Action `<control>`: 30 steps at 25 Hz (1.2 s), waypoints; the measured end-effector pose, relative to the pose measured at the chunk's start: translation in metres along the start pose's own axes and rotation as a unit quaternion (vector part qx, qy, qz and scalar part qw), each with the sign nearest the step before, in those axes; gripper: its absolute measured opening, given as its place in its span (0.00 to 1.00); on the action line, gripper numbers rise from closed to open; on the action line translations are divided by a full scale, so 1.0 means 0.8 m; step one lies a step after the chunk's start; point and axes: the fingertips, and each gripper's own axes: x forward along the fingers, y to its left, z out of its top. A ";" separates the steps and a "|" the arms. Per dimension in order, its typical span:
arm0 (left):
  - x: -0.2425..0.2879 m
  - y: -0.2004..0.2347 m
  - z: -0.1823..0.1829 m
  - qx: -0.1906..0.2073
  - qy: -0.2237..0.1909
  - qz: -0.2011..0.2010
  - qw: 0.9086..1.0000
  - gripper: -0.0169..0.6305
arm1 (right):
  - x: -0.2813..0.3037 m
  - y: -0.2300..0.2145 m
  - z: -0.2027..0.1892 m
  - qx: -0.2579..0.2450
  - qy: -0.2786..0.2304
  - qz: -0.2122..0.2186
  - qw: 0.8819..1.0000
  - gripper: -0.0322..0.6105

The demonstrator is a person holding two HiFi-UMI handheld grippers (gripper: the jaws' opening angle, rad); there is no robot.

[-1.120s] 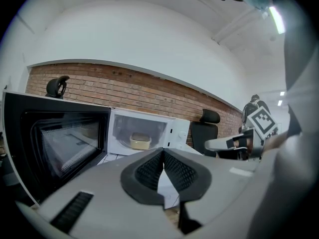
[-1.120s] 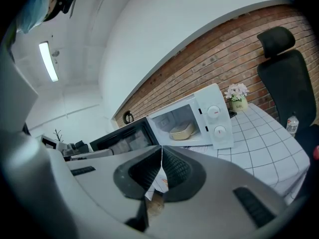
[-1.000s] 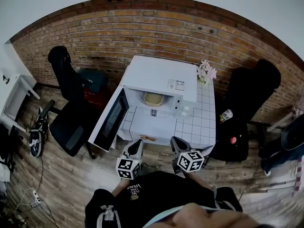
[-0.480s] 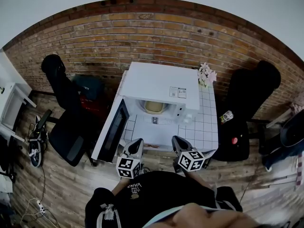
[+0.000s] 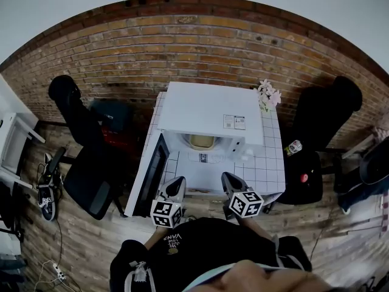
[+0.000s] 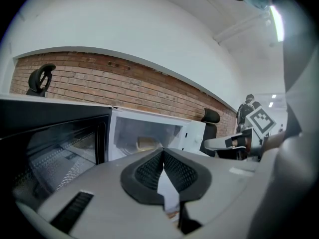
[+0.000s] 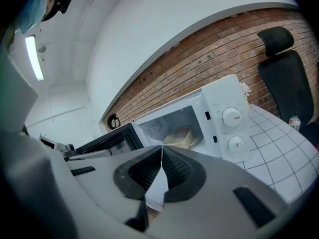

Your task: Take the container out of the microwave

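Note:
A white microwave (image 5: 209,111) stands on a white tiled table (image 5: 267,169) against the brick wall, its door (image 5: 150,174) swung open to the left. Inside sits a pale yellowish container (image 5: 201,141), also seen as the container (image 6: 145,143) in the left gripper view and the container (image 7: 181,135) in the right gripper view. My left gripper (image 5: 175,187) and right gripper (image 5: 231,183) hover side by side at the table's near edge, short of the microwave. Both are shut with nothing between the jaws: left gripper (image 6: 163,152), right gripper (image 7: 161,147).
Black office chairs stand on both sides: one chair (image 5: 85,151) left of the open door, another chair (image 5: 319,132) right of the table. Pink flowers (image 5: 267,94) sit at the table's back right corner. A bottle (image 5: 293,146) and a red object (image 5: 304,177) lie on the right chair.
The view and both grippers have come closer to the table and microwave. The grippers now reach the table's near edge. Both stay shut.

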 end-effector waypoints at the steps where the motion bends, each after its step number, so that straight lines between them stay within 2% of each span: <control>1: 0.001 0.005 0.001 0.001 0.000 -0.001 1.000 0.04 | 0.005 0.001 0.001 -0.001 0.000 -0.001 1.000 0.06; 9: 0.008 0.029 0.003 0.004 -0.002 -0.020 1.000 0.04 | 0.029 0.009 -0.003 -0.001 -0.007 -0.016 1.000 0.06; 15: 0.015 0.039 -0.006 -0.008 0.005 -0.022 1.000 0.04 | 0.042 0.006 -0.007 0.010 -0.008 -0.029 1.000 0.06; 21: 0.034 0.049 -0.005 -0.028 0.007 -0.016 0.999 0.04 | 0.067 0.003 -0.004 0.013 -0.004 -0.017 1.000 0.06; 30: 0.075 0.069 0.007 -0.035 0.003 0.002 0.999 0.04 | 0.104 -0.018 0.006 0.024 0.000 -0.012 1.000 0.06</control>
